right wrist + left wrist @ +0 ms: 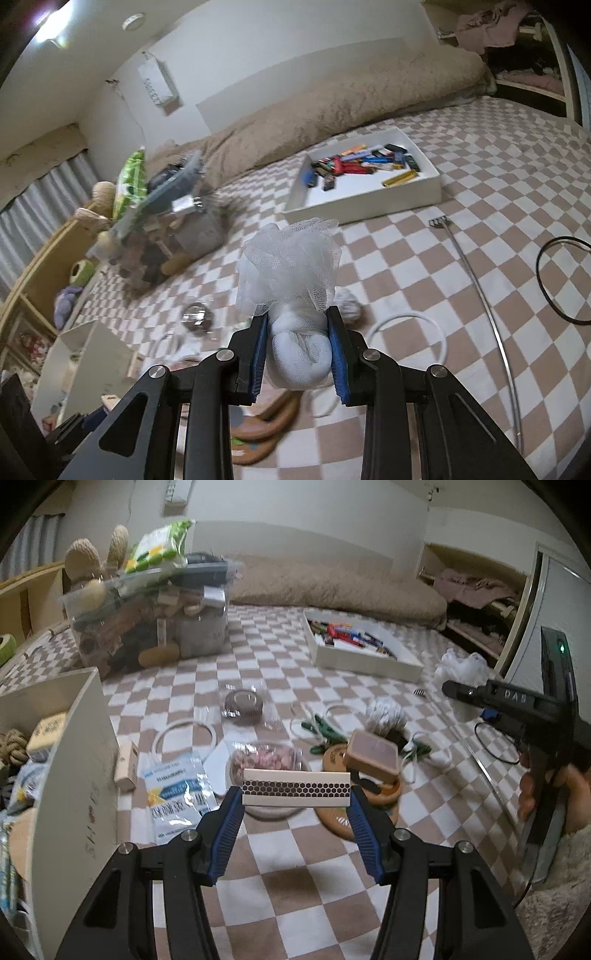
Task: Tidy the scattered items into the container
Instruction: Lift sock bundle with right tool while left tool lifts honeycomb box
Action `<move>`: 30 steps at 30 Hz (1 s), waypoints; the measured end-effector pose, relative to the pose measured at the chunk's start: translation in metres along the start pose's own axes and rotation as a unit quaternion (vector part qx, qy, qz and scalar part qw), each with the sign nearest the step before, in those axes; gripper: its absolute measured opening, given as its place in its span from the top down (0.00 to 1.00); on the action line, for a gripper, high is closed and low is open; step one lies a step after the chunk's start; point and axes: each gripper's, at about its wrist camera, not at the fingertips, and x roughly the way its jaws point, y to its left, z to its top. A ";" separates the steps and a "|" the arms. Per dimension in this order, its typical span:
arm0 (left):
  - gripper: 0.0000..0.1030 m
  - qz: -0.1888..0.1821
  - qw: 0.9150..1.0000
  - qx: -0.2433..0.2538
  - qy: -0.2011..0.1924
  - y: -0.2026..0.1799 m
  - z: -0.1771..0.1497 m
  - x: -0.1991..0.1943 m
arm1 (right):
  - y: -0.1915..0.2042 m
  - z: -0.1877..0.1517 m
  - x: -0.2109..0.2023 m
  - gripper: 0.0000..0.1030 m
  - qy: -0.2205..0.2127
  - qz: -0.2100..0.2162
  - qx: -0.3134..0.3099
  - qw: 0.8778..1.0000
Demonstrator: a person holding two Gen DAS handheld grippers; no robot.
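**Both grippers loaded above the checkered blanket**

The left gripper (296, 794) has its blue pads pressed on the two ends of a flat cream box (296, 788) with a black honeycomb strip along its side; the box sits level between the fingertips, lifted clear of the clutter below. To its left stands the open white container (79, 738), its wall near the gripper and already holding a coil of rope, packets and other bits (hard to make out more at the picture's edge).

The right gripper (297, 332) is clamped narrow around a white mesh pouf (290, 266): the squeezed lower part bulges between the pads and the frilly net fans out above them. From the left wrist view it shows as a black tool held in a hand (543, 786) at the right edge.

Still loose on the checkered blanket (280, 886): a printed blue-and-white sachet (177, 794), a clear tub of pinkish pieces (266, 762), a small brown box (373, 757) on round cork coasters, and a white ring (406, 339). Farther back lies a shallow white tray (417, 188) of coloured lighters, well apart from everything else.
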 end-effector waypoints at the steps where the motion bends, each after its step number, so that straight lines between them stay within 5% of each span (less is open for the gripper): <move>1: 0.45 0.000 1.000 0.000 -0.006 0.001 0.002 -0.004 | 0.004 0.000 -0.002 0.70 -0.002 0.004 -0.002 1.000; 25: 0.45 -0.005 0.993 -0.052 -0.107 0.046 0.033 -0.093 | 0.106 -0.011 -0.049 0.70 -0.049 0.108 -0.092 0.989; 30: 0.45 0.012 0.989 -0.070 -0.128 0.067 0.035 -0.111 | 0.139 -0.016 -0.058 0.70 -0.065 0.102 -0.139 0.983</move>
